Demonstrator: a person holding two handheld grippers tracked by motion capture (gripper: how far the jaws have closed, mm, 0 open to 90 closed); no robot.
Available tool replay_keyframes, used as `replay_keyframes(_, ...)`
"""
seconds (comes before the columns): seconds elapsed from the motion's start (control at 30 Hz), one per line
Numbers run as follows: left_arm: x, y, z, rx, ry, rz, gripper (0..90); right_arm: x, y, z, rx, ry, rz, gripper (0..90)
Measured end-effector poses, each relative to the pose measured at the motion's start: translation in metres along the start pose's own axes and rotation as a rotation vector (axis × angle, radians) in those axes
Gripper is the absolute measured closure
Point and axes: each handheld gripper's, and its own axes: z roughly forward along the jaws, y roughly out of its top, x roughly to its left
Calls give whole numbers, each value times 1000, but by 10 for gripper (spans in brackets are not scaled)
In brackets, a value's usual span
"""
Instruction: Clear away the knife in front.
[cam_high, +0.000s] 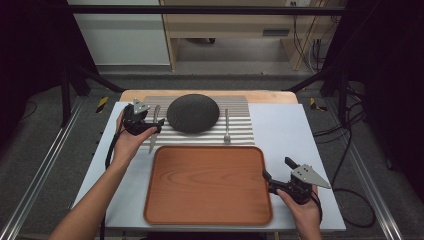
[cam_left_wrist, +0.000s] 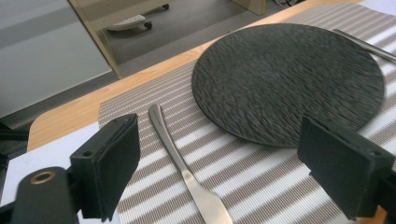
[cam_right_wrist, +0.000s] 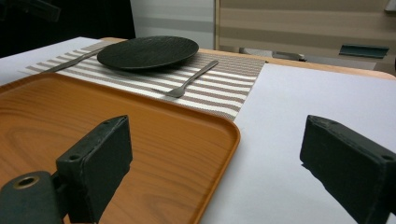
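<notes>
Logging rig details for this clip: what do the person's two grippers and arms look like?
Both the left gripper and the right gripper are black, each with two blocky, flat-faced black jaws and a grey three-cornered plate on top. A brass-coloured ring sits near the base of the jaw on the left of each gripper view. A black cable trails from each gripper. The forearms are bare, with no sleeves visible.
</notes>
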Motion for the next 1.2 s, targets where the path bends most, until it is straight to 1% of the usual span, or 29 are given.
replay_keyframes(0.07,3,1,6,10,9,-11,145,0,0,1,1,1,0,93)
replay_keyframes(0.1,3,1,6,10,9,-11,148,0,0,1,1,1,0,93)
replay_keyframes(0.13,5,1,10,15,23,-7,150,0,-1,1,9,0,-3,95)
replay_keyframes(0.17,6,1,13,20,27,-9,152,1,-1,1,10,0,-7,95)
replay_keyframes(0.23,8,1,16,25,33,-21,157,1,-1,2,12,1,-11,96)
replay_keyframes(0.3,9,0,18,28,33,-25,172,1,-1,2,12,2,-12,96)
replay_keyframes(0.33,11,-2,21,39,42,-32,180,2,-1,2,12,3,-12,97)
replay_keyframes(0.4,13,-4,25,50,49,-46,205,1,-1,1,12,2,-10,97)
replay_keyframes(0.43,13,-4,25,50,49,-46,215,1,-1,1,12,2,-10,97)
replay_keyframes(0.47,15,-7,27,57,52,-60,237,1,-1,1,13,3,-12,98)
replay_keyframes(0.5,15,-7,27,57,52,-60,266,0,-1,1,14,3,-11,98)
replay_keyframes(0.6,17,-12,34,72,63,-72,308,0,-1,2,13,3,-13,100)
replay_keyframes(0.63,17,-12,34,72,63,-72,327,0,-1,2,13,3,-13,100)
replay_keyframes(0.67,18,-14,37,75,64,-89,339,0,-1,2,14,4,-13,102)
replay_keyframes(0.7,18,-14,37,75,64,-89,350,0,-1,2,14,4,-14,103)
replay_keyframes(0.73,19,-16,41,90,61,-103,368,0,-1,2,14,4,-13,103)
replay_keyframes(0.77,19,-16,41,90,61,-103,377,0,-1,2,14,5,-13,103)
replay_keyframes(0.8,19,-18,44,105,61,-116,398,0,-1,2,15,6,-13,103)
replay_keyframes(0.83,19,-18,44,105,61,-116,416,0,-1,2,15,6,-13,103)
replay_keyframes(0.87,20,-19,46,108,61,-129,416,0,-1,2,15,6,-13,103)
replay_keyframes(0.9,21,-21,48,116,55,-155,456,0,-1,1,14,7,-9,104)
replay_keyframes(0.97,21,-22,50,121,53,-162,491,0,-1,1,14,7,-6,104)
replay_keyframes(1.0,22,-23,51,131,53,-169,491,0,-1,1,13,6,-6,104)
replay_keyframes(1.03,22,-24,53,141,54,-174,515,0,-1,1,14,7,-5,105)
replay_keyframes(1.1,21,-27,55,149,40,-198,539,0,-1,1,13,6,-2,106)
replay_keyframes(1.2,20,-29,57,163,45,-206,567,0,-1,1,14,8,2,106)
